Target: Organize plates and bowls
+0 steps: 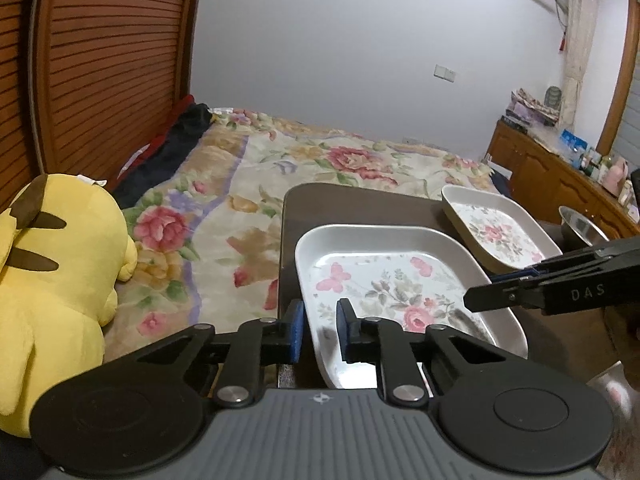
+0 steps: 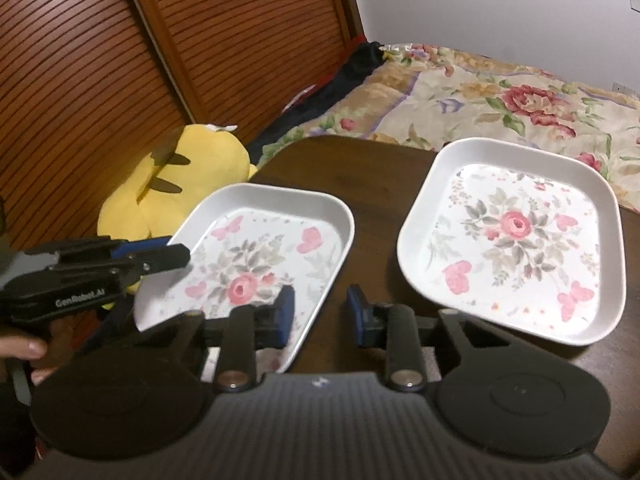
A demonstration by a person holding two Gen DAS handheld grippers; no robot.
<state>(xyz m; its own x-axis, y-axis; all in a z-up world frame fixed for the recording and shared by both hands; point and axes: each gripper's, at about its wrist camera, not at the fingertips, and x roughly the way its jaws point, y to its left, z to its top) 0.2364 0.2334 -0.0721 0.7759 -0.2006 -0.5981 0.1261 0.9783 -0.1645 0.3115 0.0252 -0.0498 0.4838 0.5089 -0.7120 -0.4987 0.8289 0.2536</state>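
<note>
A: Count on the dark surface point(image 2: 372, 184)?

B: Two square white floral plates, one steel bowl point(image 1: 582, 228). Near plate point(image 2: 256, 256) sits by the yellow plush toy point(image 2: 180, 184); far plate point(image 2: 516, 236) lies well to the right of the near plate, apart from it. The bowl is beyond the far plate (only its rim shows).

A: Claws?

B: Two. Left claw point(image 1: 318, 324) straddles the near plate's left rim, narrowly parted; whether the pads bite I cannot tell. Right claw point(image 2: 318, 310) straddles that plate's right rim, jaws wider than the rim, not pinching.
</note>
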